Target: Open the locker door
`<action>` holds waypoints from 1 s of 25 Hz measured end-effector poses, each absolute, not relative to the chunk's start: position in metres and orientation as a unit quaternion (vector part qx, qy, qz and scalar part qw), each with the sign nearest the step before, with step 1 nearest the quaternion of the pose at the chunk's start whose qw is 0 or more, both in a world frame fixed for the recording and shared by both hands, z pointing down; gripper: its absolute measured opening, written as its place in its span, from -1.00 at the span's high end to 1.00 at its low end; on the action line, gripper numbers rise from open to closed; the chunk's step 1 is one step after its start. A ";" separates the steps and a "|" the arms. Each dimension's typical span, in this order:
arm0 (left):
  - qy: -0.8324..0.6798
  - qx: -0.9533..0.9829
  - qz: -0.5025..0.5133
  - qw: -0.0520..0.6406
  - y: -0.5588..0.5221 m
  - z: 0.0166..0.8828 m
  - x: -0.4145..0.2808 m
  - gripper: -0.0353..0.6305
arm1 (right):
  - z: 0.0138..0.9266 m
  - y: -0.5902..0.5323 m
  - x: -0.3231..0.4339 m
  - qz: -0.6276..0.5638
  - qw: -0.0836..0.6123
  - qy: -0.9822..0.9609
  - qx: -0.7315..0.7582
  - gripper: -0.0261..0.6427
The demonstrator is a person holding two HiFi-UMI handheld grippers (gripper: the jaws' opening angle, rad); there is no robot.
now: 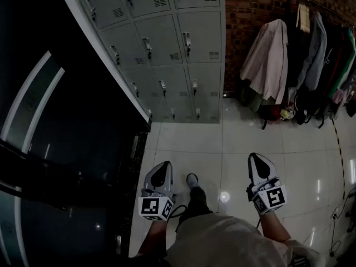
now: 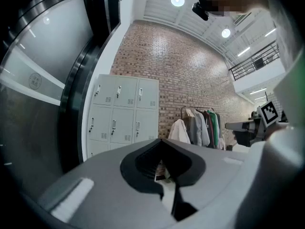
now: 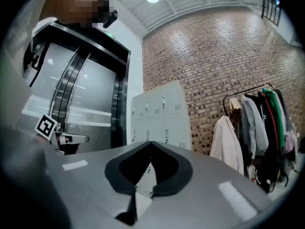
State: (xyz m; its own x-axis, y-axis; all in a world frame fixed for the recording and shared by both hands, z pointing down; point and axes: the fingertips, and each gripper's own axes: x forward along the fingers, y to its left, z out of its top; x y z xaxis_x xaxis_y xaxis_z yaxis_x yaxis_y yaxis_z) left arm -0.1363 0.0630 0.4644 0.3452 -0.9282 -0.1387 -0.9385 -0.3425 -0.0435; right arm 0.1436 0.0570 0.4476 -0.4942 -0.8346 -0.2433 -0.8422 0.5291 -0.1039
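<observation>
A bank of grey lockers [image 1: 167, 49] stands against the wall ahead, all doors closed, each with a small handle and a vent. It also shows in the left gripper view as the lockers [image 2: 125, 113] and in the right gripper view as the lockers [image 3: 159, 118]. My left gripper [image 1: 161, 174] and right gripper [image 1: 257, 163] hang low over the tiled floor, well short of the lockers. The left gripper [image 2: 162, 142] has its jaws together with nothing between them. So does the right gripper [image 3: 149, 144].
A coat rack [image 1: 300, 60] full of clothes stands right of the lockers against the brick wall [image 1: 250, 15]. A dark glass wall [image 1: 55, 149] runs along the left. Cables [image 1: 339, 227] lie on the floor at far right. The person's foot [image 1: 192, 180] shows between the grippers.
</observation>
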 end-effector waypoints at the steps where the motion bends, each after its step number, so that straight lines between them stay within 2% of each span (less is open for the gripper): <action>1: 0.570 -0.818 0.044 0.056 0.048 0.465 -0.142 0.63 | 0.454 0.044 0.138 0.007 0.117 0.866 -0.486 0.92; 7: 0.576 -0.812 0.057 0.083 -0.052 0.457 -0.179 0.63 | 0.476 -0.043 0.099 0.002 0.055 0.873 -0.485 0.92; 12: 0.573 -0.816 0.046 0.067 -0.127 0.479 -0.196 0.63 | 0.495 -0.121 0.085 -0.007 0.049 0.868 -0.494 0.92; 19: 0.576 -0.815 0.039 0.055 -0.218 0.498 -0.248 0.63 | 0.498 -0.228 0.036 -0.001 0.082 0.865 -0.495 0.92; 25: 0.590 -0.803 0.036 0.073 -0.281 0.502 -0.293 0.63 | 0.515 -0.297 -0.010 -0.002 0.045 0.877 -0.478 0.92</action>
